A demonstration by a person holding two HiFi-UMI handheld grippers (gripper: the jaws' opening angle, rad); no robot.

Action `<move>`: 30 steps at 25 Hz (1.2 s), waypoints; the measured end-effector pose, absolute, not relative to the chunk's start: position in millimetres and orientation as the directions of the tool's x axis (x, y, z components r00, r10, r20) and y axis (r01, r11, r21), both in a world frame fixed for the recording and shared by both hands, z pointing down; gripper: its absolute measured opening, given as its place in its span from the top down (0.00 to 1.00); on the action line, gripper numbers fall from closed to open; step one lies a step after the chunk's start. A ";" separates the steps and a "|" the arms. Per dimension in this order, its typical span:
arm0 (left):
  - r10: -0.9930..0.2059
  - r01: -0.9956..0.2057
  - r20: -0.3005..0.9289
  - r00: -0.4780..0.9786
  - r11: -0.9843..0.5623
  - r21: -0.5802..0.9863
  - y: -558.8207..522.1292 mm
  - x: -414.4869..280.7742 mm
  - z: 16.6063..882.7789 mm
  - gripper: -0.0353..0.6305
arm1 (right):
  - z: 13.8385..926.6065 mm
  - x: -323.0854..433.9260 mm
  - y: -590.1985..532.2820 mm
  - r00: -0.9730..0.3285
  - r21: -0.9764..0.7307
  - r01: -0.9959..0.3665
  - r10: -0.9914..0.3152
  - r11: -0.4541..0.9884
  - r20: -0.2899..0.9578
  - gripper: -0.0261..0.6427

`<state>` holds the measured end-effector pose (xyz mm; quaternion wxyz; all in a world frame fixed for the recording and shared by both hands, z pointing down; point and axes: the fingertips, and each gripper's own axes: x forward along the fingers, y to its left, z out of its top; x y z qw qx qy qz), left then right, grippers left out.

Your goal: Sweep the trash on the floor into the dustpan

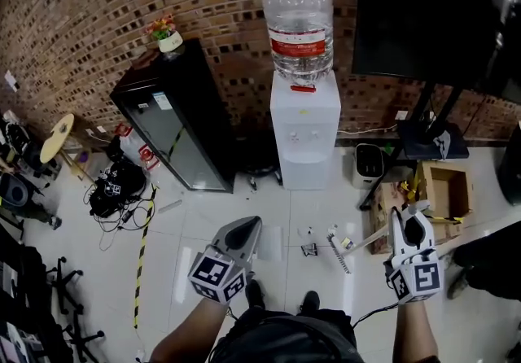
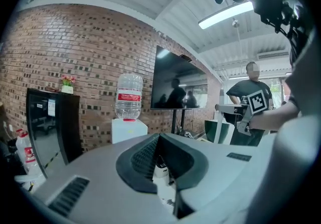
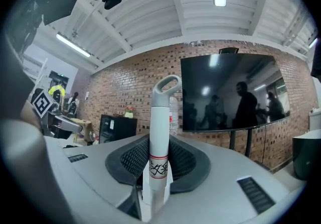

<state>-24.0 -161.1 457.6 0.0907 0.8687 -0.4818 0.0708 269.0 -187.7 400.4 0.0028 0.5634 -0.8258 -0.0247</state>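
My right gripper (image 1: 414,223) is at the right of the head view, shut on the white looped handle of a broom (image 3: 161,132), which stands up between its jaws. From that hand a pale shaft (image 1: 368,240) slants down-left to the broom head (image 1: 338,255) on the white tiles. Small bits of trash (image 1: 309,250) lie beside it in front of the water dispenser. My left gripper (image 1: 242,236) hovers low at the centre-left, jaws shut with nothing seen between them (image 2: 159,140). I cannot make out a dustpan.
A water dispenser (image 1: 304,129) and a black glass-door cabinet (image 1: 175,125) stand against the brick wall. A TV on a stand (image 1: 431,19), an open cardboard box (image 1: 445,190) and a small white bin (image 1: 369,164) crowd the right. Cables (image 1: 118,190) lie left.
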 end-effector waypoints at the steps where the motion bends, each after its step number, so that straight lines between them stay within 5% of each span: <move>1: -0.819 -0.844 0.209 0.535 -0.528 0.091 -166.0 -27.0 459.9 0.94 | 404.7 266.6 -191.7 -0.355 0.052 -0.934 -0.935 0.354 -0.016 0.79; 30: -0.733 -0.828 0.397 0.552 -0.537 0.159 -264.0 -106.4 629.4 0.94 | 646.5 233.7 -283.7 -0.033 0.127 -0.990 -0.966 0.067 0.255 0.79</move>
